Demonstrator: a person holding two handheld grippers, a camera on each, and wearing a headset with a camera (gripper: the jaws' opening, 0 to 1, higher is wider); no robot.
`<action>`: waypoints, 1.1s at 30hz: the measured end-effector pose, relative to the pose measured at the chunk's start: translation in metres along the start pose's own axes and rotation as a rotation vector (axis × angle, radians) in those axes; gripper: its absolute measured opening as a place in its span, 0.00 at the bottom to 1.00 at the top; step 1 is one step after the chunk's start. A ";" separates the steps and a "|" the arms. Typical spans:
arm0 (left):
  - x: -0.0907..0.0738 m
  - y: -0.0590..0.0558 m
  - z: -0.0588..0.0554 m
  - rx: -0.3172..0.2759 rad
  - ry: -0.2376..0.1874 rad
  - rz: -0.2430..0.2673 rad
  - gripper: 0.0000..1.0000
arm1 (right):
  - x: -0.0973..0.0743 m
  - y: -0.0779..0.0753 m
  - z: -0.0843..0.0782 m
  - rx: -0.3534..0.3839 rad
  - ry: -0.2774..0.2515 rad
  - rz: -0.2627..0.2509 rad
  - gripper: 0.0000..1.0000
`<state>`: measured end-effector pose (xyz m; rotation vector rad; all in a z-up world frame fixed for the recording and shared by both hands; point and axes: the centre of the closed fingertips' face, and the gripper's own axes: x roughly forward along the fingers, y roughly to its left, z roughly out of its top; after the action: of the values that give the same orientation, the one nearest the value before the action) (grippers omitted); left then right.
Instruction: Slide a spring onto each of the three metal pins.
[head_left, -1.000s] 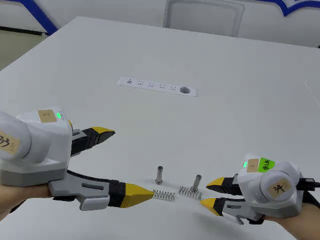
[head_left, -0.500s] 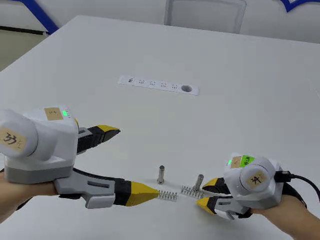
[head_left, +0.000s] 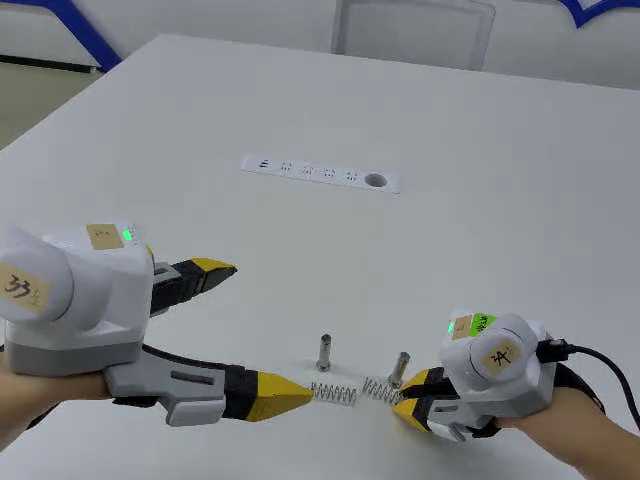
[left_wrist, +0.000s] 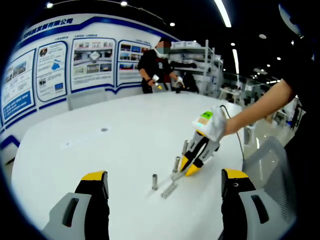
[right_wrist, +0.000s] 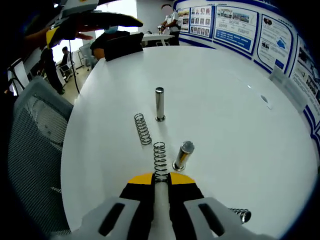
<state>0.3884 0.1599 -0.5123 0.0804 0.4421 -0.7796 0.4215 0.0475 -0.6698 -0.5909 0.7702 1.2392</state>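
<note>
Gripping spring (right_wrist: 159, 159): right gripper (right_wrist: 160, 179) fingers closed on its near end.
Left gripper (left_wrist: 164, 177): fingers wide open, empty.
Next, likely: lift spring, align over pin (right_wrist: 183, 154) just right of the fingers.

a tan sticker (head_left: 20, 287) on the round end of the left gripper (head_left: 265, 332) reads "33" in handwriting. a square label (head_left: 497, 355) on the right gripper (head_left: 405, 395) bears one handwritten mark, perhaps a "4". the wall posters (left_wrist: 92, 57) carry print too small to read.
</note>
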 end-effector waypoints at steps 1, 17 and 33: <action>0.001 -0.002 0.000 0.002 0.000 -0.008 0.95 | -0.003 0.003 -0.001 0.007 0.001 0.010 0.11; 0.019 -0.039 0.005 0.053 0.013 -0.147 0.81 | -0.084 0.013 0.042 -0.107 -0.143 -0.018 0.10; 0.050 -0.078 0.021 0.205 0.006 -0.305 0.42 | -0.123 0.060 0.075 -0.254 -0.169 0.055 0.11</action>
<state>0.3726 0.0668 -0.5071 0.2102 0.3829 -1.1238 0.3603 0.0448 -0.5261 -0.6640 0.4935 1.4303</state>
